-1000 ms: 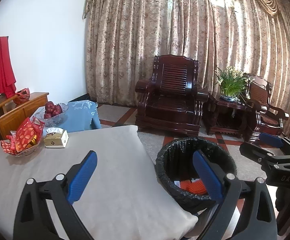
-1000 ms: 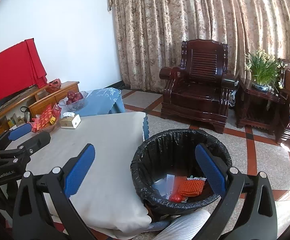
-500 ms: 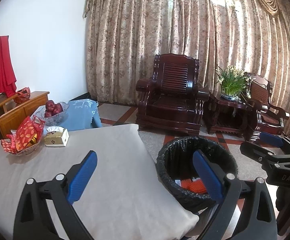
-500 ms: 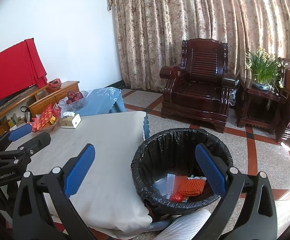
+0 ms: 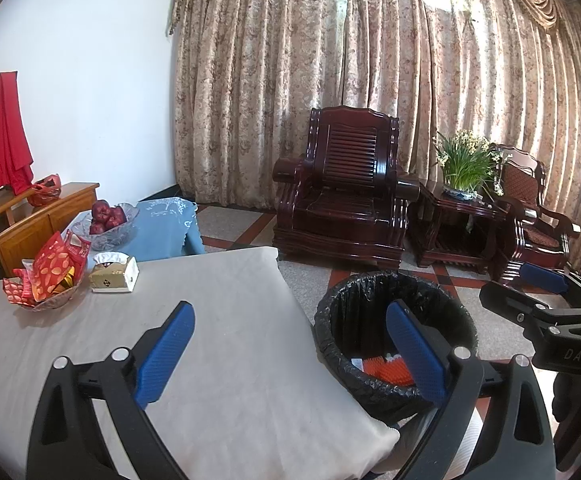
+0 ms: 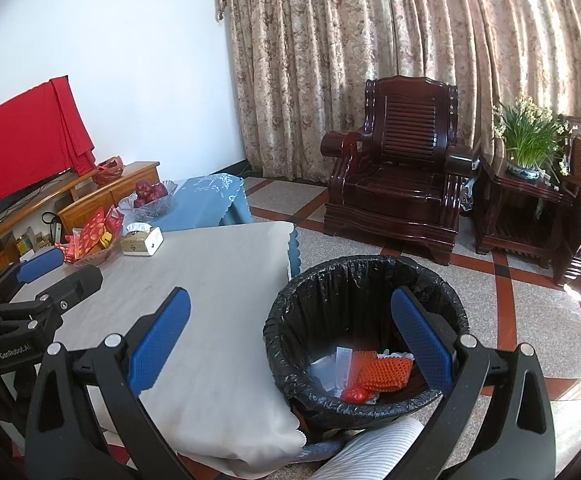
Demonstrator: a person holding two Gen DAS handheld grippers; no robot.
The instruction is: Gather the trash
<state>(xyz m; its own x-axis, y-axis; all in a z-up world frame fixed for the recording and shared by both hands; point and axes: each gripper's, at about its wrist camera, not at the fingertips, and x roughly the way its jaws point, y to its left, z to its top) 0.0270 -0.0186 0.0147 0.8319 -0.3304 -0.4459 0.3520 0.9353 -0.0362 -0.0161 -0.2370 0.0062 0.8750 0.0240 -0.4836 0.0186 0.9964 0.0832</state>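
**Q:** Left wrist view, entry one. What have you got?

**A:** My left gripper (image 5: 290, 354) is spread wide and holds nothing. It hangs over the near edge of the grey table (image 5: 218, 320). The trash bin (image 5: 394, 336), lined in black, stands on the floor just beside the table's corner. Orange netting (image 5: 386, 370) shows at its bottom. My right gripper (image 5: 546, 300) sits off to the right, near the bin.

**Q:** Anything loose on the table?

**A:** Only a bowl of red packets (image 5: 46, 280), a tissue box (image 5: 112, 274) and a fruit bowl (image 5: 106, 220) at the far end. None of these looks like litter to me.

**Q:** Right wrist view, entry two.

**A:** The right gripper (image 6: 290, 344) is also spread and empty, above the bin (image 6: 366, 336). Inside lie the orange netting (image 6: 382, 370), a small red scrap (image 6: 354, 394) and some clear or white wrappers (image 6: 330, 368); I cannot tell exactly what those pale pieces are. The left gripper (image 6: 30, 284) hovers over the table (image 6: 210, 280) on the left.

**Q:** Progress?

**A:** Judged near complete: trash is in the bin, and the table's open surface shows none. The floor near my feet is mostly hidden, so a check there remains.
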